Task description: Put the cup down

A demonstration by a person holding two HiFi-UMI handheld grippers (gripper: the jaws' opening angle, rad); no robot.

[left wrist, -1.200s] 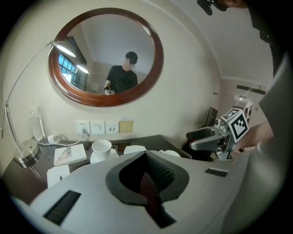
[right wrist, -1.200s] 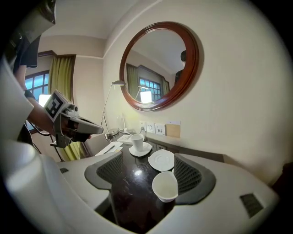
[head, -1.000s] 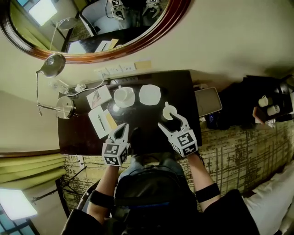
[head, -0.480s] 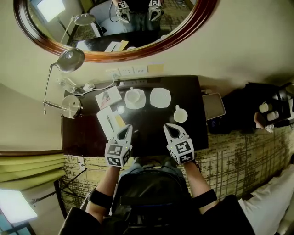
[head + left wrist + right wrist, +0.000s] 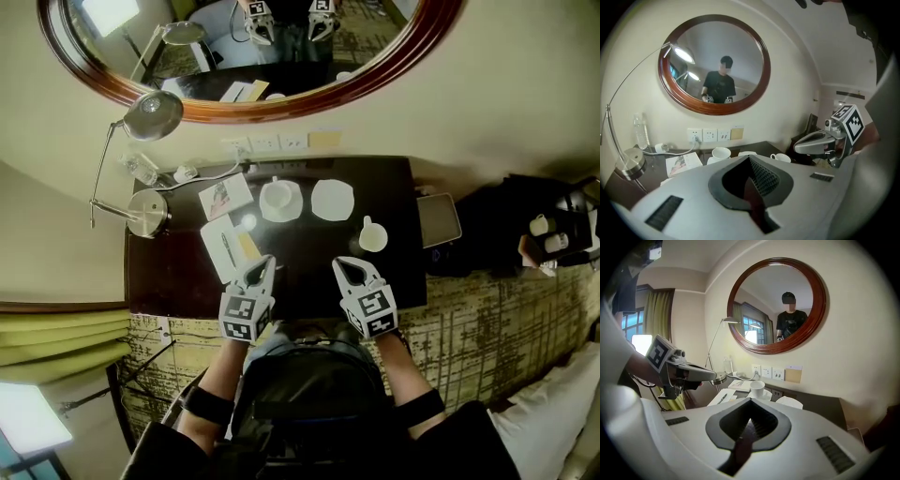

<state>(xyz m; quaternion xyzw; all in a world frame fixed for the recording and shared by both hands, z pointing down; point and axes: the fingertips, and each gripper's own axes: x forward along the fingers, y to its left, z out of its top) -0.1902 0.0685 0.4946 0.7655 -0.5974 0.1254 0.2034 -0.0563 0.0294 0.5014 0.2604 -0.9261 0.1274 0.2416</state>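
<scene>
Fingers (image 5: pixel 761 178) together, empty, on left gripper (image 5: pixel 262 263) and right gripper (image 5: pixel 343 266), right's just closing, cup (image 5: pixel 372 236) on desk (image 5: pixel 305 253) outside right gripper view

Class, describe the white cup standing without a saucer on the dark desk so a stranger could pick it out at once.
Below the wood-framed mirror stands a dark desk. Near its back edge sit a cup on a saucer and an empty saucer; the lone cup is right of both, nearer the front. It alone stands straight on the wood.
</scene>
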